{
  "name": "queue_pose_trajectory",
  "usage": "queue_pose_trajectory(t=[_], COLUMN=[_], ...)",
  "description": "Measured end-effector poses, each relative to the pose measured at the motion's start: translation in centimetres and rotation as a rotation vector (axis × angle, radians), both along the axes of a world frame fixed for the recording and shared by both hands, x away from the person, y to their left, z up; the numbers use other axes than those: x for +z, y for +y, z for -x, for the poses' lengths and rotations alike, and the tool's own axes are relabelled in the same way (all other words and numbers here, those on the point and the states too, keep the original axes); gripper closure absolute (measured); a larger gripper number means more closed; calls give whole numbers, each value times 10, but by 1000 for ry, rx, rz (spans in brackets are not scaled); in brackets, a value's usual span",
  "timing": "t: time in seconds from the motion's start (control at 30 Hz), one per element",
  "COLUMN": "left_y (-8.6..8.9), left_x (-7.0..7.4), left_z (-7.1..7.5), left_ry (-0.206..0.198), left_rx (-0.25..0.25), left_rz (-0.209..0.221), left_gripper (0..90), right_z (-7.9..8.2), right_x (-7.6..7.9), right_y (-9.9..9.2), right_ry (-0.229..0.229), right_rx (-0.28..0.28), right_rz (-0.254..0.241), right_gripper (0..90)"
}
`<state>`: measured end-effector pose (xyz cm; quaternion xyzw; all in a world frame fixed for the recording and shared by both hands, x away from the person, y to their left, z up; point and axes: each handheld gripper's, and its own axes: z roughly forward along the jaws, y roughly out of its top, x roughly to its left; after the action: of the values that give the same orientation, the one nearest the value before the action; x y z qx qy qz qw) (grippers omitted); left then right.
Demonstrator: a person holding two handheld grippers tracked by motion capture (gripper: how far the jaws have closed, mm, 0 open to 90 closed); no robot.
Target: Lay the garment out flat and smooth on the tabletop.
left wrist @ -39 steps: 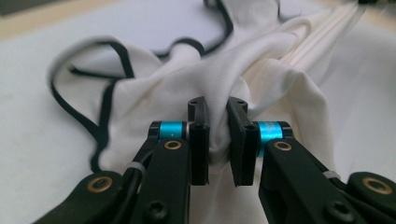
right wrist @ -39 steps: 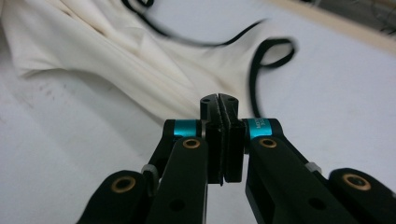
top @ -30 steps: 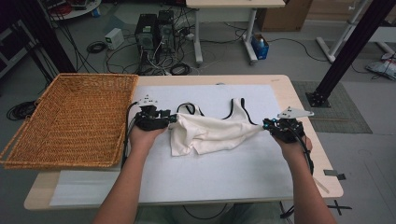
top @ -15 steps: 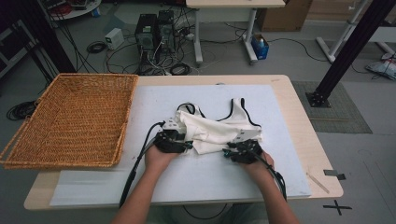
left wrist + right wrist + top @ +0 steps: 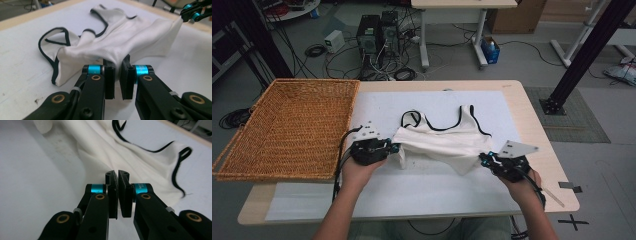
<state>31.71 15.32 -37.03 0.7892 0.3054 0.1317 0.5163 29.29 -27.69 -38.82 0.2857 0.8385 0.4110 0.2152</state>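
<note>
Two forearms reach in from the near desk edge, spread wide. The left tool (image 5: 393,148) and right tool (image 5: 483,159), jaws having just closed, each pinch a bottom corner of the white tank top (image 5: 447,137). Stretched sideways across the white mat (image 5: 432,185), its black-trimmed straps point away from the person.

the cloth pinched in the left gripper (image 5: 117,75) runs down behind its pads, so the very edge of the white top (image 5: 130,37) is hidden there. in the right gripper view the top (image 5: 140,157) is cut off at the upper edge. the basket (image 5: 287,130) hides the table's (image 5: 532,110) left end.
</note>
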Motion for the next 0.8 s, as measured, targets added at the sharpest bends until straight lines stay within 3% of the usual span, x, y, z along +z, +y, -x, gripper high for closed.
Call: queue_pose_trajectory(t=[0.1,0.17,0.2,0.23,0.27,0.3,0.37,0.5,0.6,0.7,0.8], left_y=[7,8,7,7,7,8,11,10,1,-14,-27], left_x=[7,2,-4,-10,-17,-22,-30,-31,-35,-51,-73], left_z=[25,38,43,47,48,49,47,32,10,-18,-41], left_ry=[-15,6,20,34,43,62,81,75,82,121,164], left_rx=[-13,-22,-21,-7,8,25,53,104,108,111,124], left_rz=[24,27,16,-1,-13,-15,6,7,-18,-96,-203], left_gripper=[835,826,738,738,666,538,509,409,377,374,377], right_z=[21,34,44,44,48,51,51,40,18,-11,-37], right_x=[12,11,3,3,-2,-10,-11,-6,-11,-28,-47], right_y=[-10,-15,-17,-17,-17,-18,-19,-21,-13,0,11], right_ry=[-20,-21,-1,-1,8,26,17,-3,33,95,165], right_rx=[-10,-9,-3,-3,-7,-23,-41,-89,-98,-94,-90], right_rz=[-16,-26,-24,-24,-20,-28,-37,-81,-58,-2,39], right_gripper=[876,876,857,857,804,729,688,628,584,558,563])
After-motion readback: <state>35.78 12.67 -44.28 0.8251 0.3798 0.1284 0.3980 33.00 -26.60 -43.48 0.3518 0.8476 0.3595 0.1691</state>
